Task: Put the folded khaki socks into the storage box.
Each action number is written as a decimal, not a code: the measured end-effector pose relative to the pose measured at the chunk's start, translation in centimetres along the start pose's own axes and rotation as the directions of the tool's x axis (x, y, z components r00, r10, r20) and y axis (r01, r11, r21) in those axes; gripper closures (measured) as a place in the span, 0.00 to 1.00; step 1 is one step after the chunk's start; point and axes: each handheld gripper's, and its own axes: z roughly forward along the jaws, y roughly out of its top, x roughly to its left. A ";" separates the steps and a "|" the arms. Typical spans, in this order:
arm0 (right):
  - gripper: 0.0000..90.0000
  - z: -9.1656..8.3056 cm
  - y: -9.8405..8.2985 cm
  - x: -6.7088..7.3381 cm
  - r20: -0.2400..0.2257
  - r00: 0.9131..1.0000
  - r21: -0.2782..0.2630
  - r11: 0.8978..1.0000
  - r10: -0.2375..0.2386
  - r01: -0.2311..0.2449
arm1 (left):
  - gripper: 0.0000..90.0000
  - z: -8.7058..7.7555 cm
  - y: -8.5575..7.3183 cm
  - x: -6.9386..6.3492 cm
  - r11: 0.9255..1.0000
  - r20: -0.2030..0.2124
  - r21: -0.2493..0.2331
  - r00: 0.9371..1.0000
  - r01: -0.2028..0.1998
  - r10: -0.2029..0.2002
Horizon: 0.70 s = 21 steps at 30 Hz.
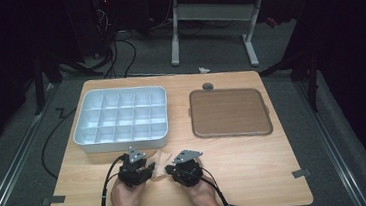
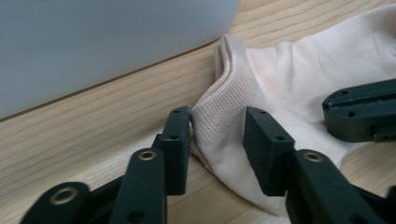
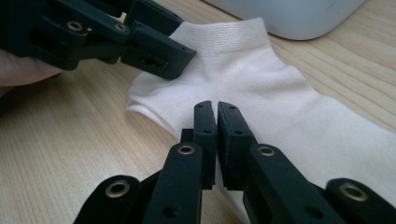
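Note:
A pale cream sock (image 1: 161, 157) lies flat on the wooden table just in front of the grey divided tray (image 1: 124, 144). My left gripper (image 2: 218, 126) is open, its jaws straddling the raised ribbed cuff of the sock (image 2: 289, 79). My right gripper (image 3: 216, 107) is shut, its tips over the middle of the sock (image 3: 266, 84); no cloth shows between the jaws. In the high view the left gripper (image 1: 150, 167) and right gripper (image 1: 169, 169) point at each other across the sock.
The grey tray's wall (image 2: 102, 42) stands close behind the sock. A shallow brown tray (image 1: 229, 111) sits at the back right. Bare wood stretches right of the hands. A small dark disc (image 1: 207, 86) lies behind the brown tray.

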 end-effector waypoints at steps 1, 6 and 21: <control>0.97 0.0 0.0 0.1 0.002 1.000 0.003 1.000 -0.001 0.001 | 0.74 0.0 0.0 0.0 1.000 0.008 0.004 1.000 0.009 -0.009; 0.97 0.0 0.0 0.2 0.003 1.000 0.007 1.000 -0.013 0.013 | 0.86 0.1 0.0 0.1 0.999 0.052 0.009 0.998 0.033 -0.033; 0.97 -0.1 0.1 0.2 0.002 1.000 0.019 1.000 -0.021 0.021 | 0.91 -1.5 0.7 1.1 0.996 0.168 -0.030 0.983 0.083 -0.077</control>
